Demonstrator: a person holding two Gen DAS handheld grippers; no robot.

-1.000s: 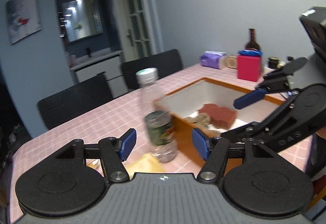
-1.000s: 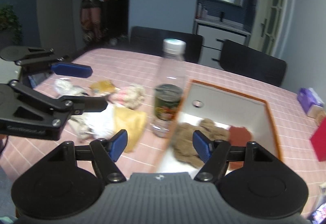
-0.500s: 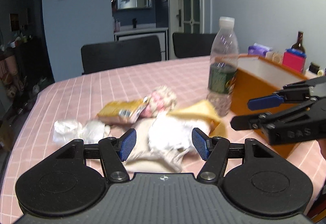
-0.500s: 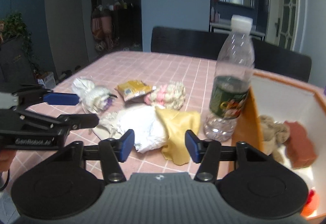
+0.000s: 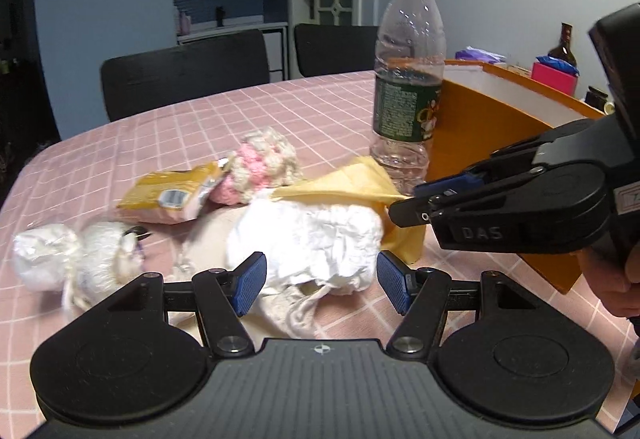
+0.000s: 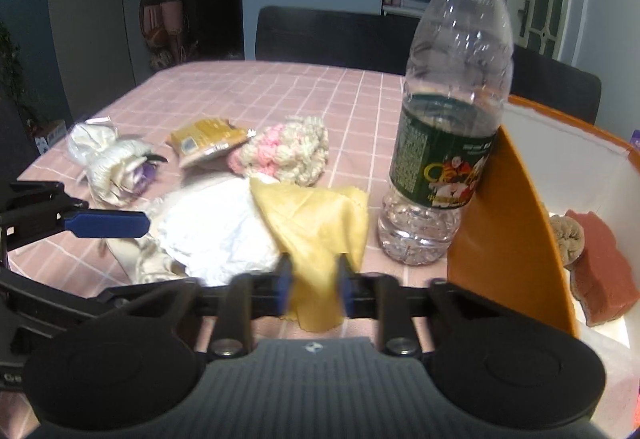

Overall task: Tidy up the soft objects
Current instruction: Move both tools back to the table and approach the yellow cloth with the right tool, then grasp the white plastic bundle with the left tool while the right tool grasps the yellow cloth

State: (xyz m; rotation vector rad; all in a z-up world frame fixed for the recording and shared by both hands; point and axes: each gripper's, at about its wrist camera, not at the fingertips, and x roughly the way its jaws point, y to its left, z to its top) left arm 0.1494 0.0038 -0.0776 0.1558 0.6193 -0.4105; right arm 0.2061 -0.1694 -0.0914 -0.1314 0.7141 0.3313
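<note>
A dim blue-walled dining room lies ahead of me, dark chairs (image 5: 188,71) drawn up to a table under a pink checked tablecloth (image 6: 256,95); the soft things are heaped on the cloth just left of an orange box (image 5: 500,143) with a white inside.

My right gripper (image 6: 314,285) is clenched on the near corner of the yellow cloth (image 6: 316,223), the fabric bunched between my blue pads (image 6: 285,285) and hanging a little below them; the rest of the cloth drapes over the edge of the crumpled white cloth (image 5: 316,235), which sits on a cream rag (image 5: 296,309) spread flat beneath it.

My left gripper (image 5: 320,283) is spread wide and released, its pads either side of the white cloth's near edge, low over the table; whether they touch it I cannot tell.

Behind the heap lies a pink and cream knitted piece (image 6: 286,151), touching a yellow snack packet (image 6: 208,143) on its left; further left, apart from these, lies a white bundle of yarn in clear wrap (image 5: 76,259).

A clear plastic bottle (image 6: 452,111) with a green label and white cap stands upright against the box's near corner, just beside the yellow cloth; inside the box, a brick-red sponge (image 6: 600,263) rests against a tan plush thing (image 6: 566,239).

Beyond the box, at the table's far side, stand a pink container (image 5: 554,77) and a dark bottle (image 5: 562,47).
</note>
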